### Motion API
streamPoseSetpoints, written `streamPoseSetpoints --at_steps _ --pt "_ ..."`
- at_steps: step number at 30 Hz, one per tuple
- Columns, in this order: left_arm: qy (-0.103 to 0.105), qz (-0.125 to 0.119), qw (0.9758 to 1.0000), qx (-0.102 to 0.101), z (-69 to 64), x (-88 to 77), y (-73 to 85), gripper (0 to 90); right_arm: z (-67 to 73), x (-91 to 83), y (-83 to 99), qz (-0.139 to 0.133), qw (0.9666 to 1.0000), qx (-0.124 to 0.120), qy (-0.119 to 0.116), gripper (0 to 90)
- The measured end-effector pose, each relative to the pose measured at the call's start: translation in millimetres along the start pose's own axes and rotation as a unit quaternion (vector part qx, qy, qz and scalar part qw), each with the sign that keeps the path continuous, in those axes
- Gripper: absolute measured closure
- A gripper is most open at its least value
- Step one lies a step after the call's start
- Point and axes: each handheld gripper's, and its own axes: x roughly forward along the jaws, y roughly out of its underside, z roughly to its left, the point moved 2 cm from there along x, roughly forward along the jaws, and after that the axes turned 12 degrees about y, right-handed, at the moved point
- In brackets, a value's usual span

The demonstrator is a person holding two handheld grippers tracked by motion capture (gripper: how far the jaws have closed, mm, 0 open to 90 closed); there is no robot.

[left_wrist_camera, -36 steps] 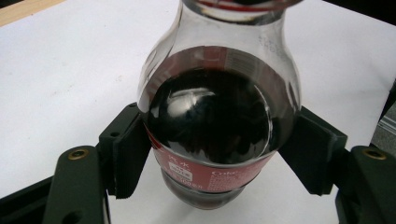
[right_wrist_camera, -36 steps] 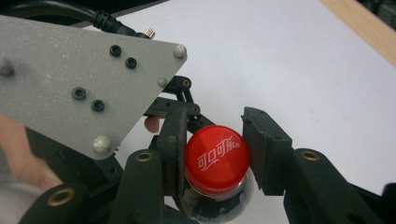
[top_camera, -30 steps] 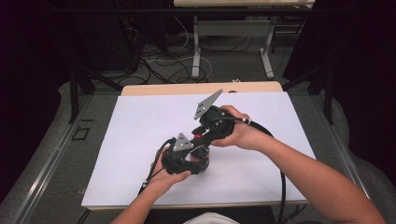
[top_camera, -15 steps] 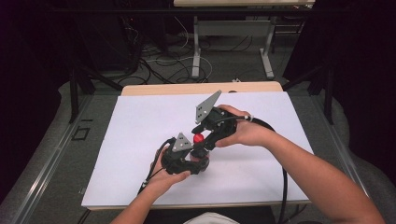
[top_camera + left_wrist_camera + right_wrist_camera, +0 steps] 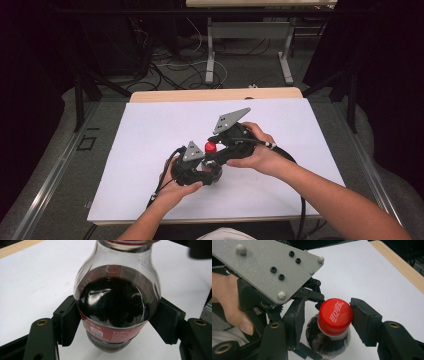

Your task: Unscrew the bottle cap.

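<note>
A small cola bottle (image 5: 112, 302) with dark liquid and a red cap (image 5: 335, 316) stands on the white sheet (image 5: 150, 130). My left gripper (image 5: 115, 325) is shut on the bottle's lower body, one pad on each side. In the high view the left gripper (image 5: 208, 168) sits near the table's middle, and the cap (image 5: 210, 147) shows just above it. My right gripper (image 5: 327, 315) comes in from the right with the cap between its jaws. Those jaws have just been closing. The right pad (image 5: 362, 317) meets the cap; a gap remains at the left pad (image 5: 295, 315).
The left gripper's grey three-cornered plate (image 5: 269, 267) and the hand holding it lie close behind the cap. The sheet covers a wooden table whose far edge (image 5: 215, 94) shows. Cables trail from both grippers toward the near edge. Table legs and cords stand on the floor beyond.
A second ago the right gripper covered the cap. Its jaws have since spread and it has drawn slightly to the right, so the red cap now shows. The left gripper and bottle stayed put.
</note>
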Motion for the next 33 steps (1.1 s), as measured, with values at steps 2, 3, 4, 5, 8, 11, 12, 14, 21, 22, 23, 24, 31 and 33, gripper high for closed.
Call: streamPoseSetpoints --at_steps 2,3,4,5,8,11,12,14,21,22,23,24,31,33 --pt "0.0 -0.001 1.0 0.001 -0.3 0.3 0.0 30.2 0.5 0.6 -0.1 -0.001 1.0 -0.002 0.001 45.8" --pt "0.002 0.0 1.0 0.001 -0.6 0.4 -0.1 30.2 0.6 1.2 -0.2 -0.001 1.0 -0.002 -0.003 45.9" --pt "0.001 -0.003 1.0 0.004 -0.2 0.8 -0.4 30.2 1.4 2.0 -0.4 -0.001 1.0 0.001 -0.007 45.9" --pt "0.001 -0.004 1.0 0.004 -0.4 0.9 -0.4 30.3 0.9 2.9 -0.9 -0.005 1.0 -0.004 -0.005 46.3" --pt "0.001 -0.003 1.0 0.005 -0.9 1.5 -0.4 30.2 0.6 4.9 -2.6 -0.001 0.9999 -0.005 -0.01 47.7" --pt "0.001 -0.003 1.0 0.007 -1.6 1.8 -0.6 30.2 -1.2 6.6 -5.0 0.007 0.9997 -0.015 -0.019 51.7" --pt "0.002 -0.001 1.0 0.007 -1.8 1.8 -0.7 30.2 -1.6 6.6 -6.0 0.014 0.9996 -0.018 -0.017 53.8" --pt "0.003 -0.001 1.0 0.009 -2.2 1.9 -0.7 30.2 -2.6 7.2 -8.2 0.022 0.9991 -0.031 -0.018 58.8" --pt "0.013 0.004 0.9997 0.019 -4.7 3.6 -0.8 30.2 -11.6 8.6 -15.7 0.062 0.9904 -0.099 -0.073 60.9" --pt "0.017 0.006 0.9997 0.017 -5.5 3.6 -0.7 30.2 -13.0 8.6 -16.7 0.067 0.9876 -0.112 -0.087 61.0" --pt "0.02 0.004 0.9996 0.018 -5.9 3.9 -0.9 30.2 -15.3 9.4 -17.7 0.067 0.9848 -0.126 -0.099 61.0" --pt "0.02 0.003 0.9996 0.021 -6.1 3.9 -1.1 30.2 -17.8 10.0 -18.9 0.064 0.9805 -0.147 -0.114 61.0" --pt "0.022 0.006 0.9995 0.022 -6.5 4.2 -0.8 30.2 -23.9 11.7 -19.6 0.056 0.965 -0.197 -0.164 60.9" --pt "0.021 0.006 0.9995 0.02 -6.8 4.6 -0.7 30.2 -23.2 12.6 -19.0 0.05 0.9627 -0.208 -0.166 60.4"
